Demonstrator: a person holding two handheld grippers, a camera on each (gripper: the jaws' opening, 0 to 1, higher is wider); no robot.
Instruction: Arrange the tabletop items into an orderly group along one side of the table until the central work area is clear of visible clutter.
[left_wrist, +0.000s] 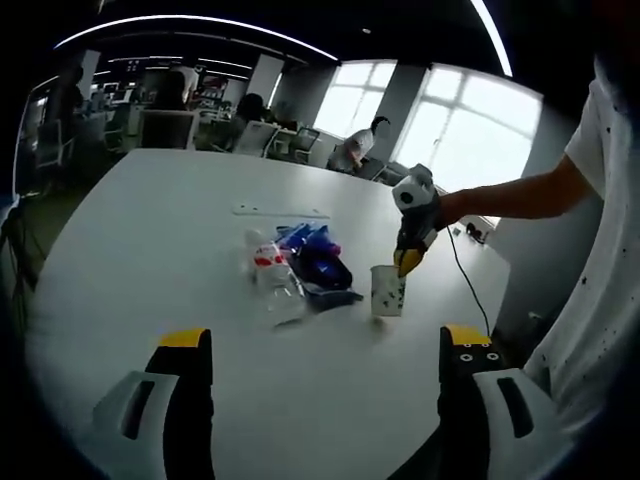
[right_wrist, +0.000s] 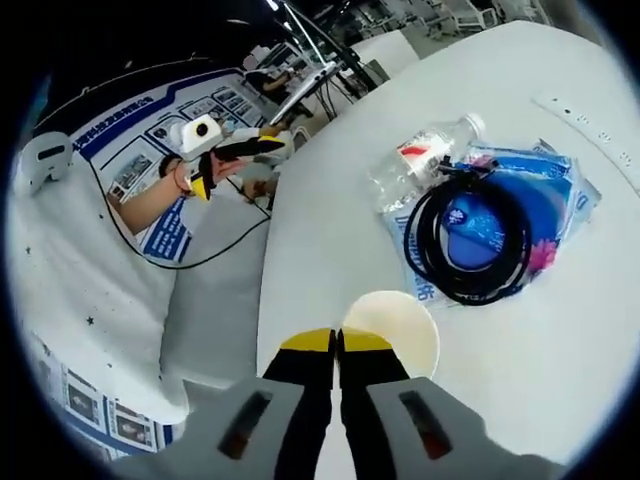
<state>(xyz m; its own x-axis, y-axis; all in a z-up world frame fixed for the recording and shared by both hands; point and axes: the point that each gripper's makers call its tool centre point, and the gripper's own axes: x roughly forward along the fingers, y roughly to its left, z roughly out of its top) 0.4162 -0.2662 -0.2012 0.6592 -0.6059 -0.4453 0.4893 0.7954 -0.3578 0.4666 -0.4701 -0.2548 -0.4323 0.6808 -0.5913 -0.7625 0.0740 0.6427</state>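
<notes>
A white paper cup (left_wrist: 387, 291) (right_wrist: 398, 328) stands on the white table (left_wrist: 160, 240) (right_wrist: 330, 220), right of a small pile. My right gripper (left_wrist: 408, 262) (right_wrist: 337, 341) is shut on the cup's rim, its yellow tips pressed together. The pile holds a clear plastic bottle with a red label (left_wrist: 266, 262) (right_wrist: 424, 156), blue packets (left_wrist: 312, 240) (right_wrist: 560, 185) and a black cable coil (left_wrist: 326, 270) (right_wrist: 470, 236) lying on the packets. My left gripper (left_wrist: 325, 340) (right_wrist: 235, 165) is open, held back from the pile near the table's edge.
A long white strip (left_wrist: 281, 211) (right_wrist: 592, 128) lies beyond the pile. A thin black cord (left_wrist: 466, 275) (right_wrist: 200, 255) trails off the table by the person's arm (left_wrist: 510, 198). Office chairs and desks (left_wrist: 170, 128) stand past the far edge.
</notes>
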